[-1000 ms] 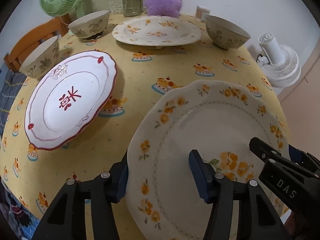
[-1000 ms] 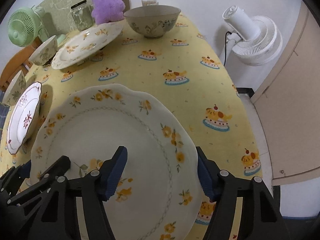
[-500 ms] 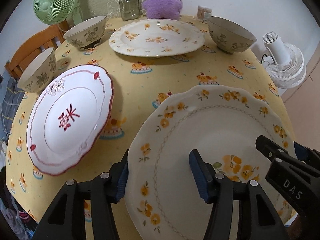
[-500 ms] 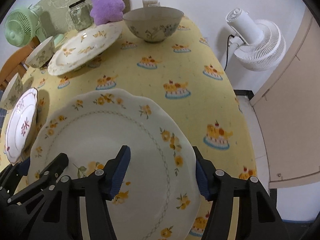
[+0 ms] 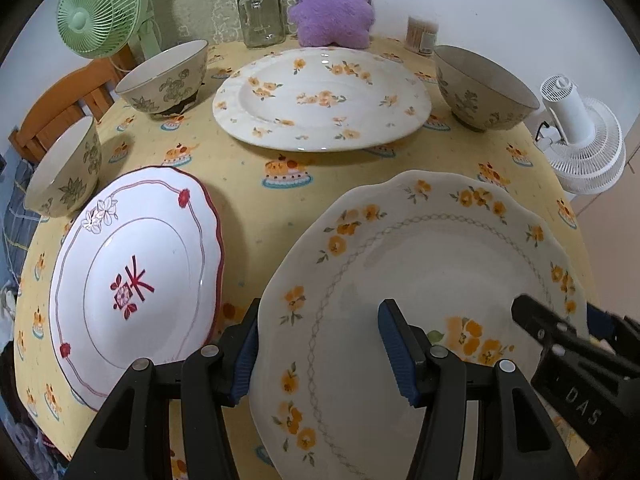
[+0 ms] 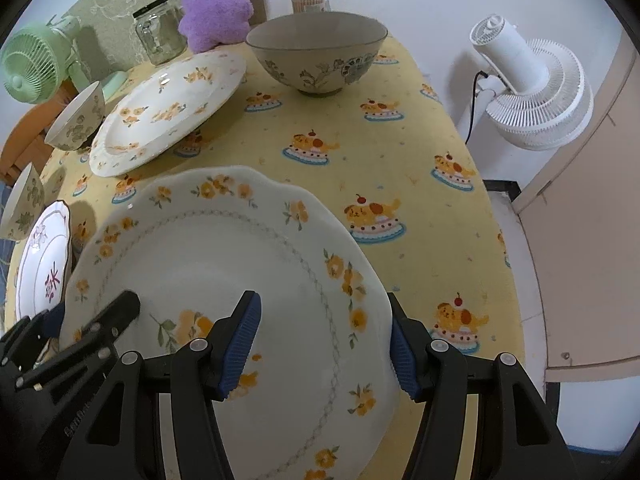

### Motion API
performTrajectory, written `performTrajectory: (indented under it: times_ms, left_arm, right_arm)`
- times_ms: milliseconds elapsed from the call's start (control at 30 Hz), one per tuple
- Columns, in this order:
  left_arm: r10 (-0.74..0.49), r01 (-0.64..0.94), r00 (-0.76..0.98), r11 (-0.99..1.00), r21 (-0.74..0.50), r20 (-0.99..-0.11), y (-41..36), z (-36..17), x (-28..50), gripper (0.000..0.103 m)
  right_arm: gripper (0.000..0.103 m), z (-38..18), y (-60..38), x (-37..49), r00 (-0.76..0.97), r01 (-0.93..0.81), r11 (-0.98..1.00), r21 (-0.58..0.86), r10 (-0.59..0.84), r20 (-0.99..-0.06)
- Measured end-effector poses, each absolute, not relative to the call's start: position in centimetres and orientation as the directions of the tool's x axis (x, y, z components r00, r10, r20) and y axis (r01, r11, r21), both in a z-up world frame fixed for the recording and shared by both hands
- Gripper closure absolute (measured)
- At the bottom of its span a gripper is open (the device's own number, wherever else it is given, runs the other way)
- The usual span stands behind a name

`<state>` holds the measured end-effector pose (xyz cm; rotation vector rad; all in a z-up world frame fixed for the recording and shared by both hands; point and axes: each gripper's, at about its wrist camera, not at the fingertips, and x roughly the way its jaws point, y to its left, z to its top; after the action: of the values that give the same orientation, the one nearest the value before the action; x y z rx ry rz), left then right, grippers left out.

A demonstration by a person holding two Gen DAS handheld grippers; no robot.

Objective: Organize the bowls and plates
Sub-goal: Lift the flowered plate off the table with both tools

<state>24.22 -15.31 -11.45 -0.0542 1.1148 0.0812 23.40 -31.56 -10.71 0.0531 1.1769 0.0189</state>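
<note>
Left gripper point(image 5: 326, 354): black plastic arms with ribbed blue pads, one pad under the outer rim and one on the upper face of the scalloped plate point(image 5: 432, 280), pinching its left edge. Right gripper point(image 6: 326, 346): same build, clamped in the same way across the plate's right edge point(image 6: 224, 264); each gripper's tip also shows at the margin of the other's view.

Scalloped plate: glossy white ceramic, wavy rim, orange flower sprigs around the border, a grey chain-pattern ring inside, one larger orange bloom near the gripped side. It is held between both grippers above the near part of the table, tilted toward the cameras.

Table point(image 5: 248, 184): covered by a yellow cloth printed with small cake-and-puppy motifs. On it lie a red-trimmed white plate point(image 5: 136, 280) at left, an oval flowered platter point(image 5: 320, 98) at the far centre, and three beige bowls with leaf drawings point(image 5: 168, 76) point(image 5: 64, 172) point(image 5: 484, 88).

Background: a glass jar point(image 5: 260, 12), a purple plush cushion point(image 5: 332, 0), a green fan point(image 5: 100, 8), a white fan point(image 6: 532, 88) beside the table, an orange wooden chair point(image 5: 52, 116), a pale wall.
</note>
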Motion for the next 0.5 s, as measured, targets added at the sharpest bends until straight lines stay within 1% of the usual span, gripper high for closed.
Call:
performTrajectory:
  times_ms: [267,367,500]
  left_arm:
    - [0.034,-0.091,0.432,0.996,-0.006,-0.901,-15.34,-11.82,24.18,0.043]
    - [0.014,-0.065,0.421,0.998,-0.014,-0.907,-15.51,-11.78,24.16,0.034]
    - [-0.007,-0.038,0.44,0.999,-0.026,-0.898,-15.84,-11.03,23.39,0.025]
  right_arm:
    - [0.038,-10.8,-31.19,23.53,0.377,0.009,0.999,0.03,0.025,-0.926]
    - [0.038,-10.78,-31.4,23.41,0.382,0.008,0.999,0.048,0.041,-0.923]
    - [0.037,-10.44,-31.67,22.95,0.387,0.022,0.998,0.052,0.04,-0.921]
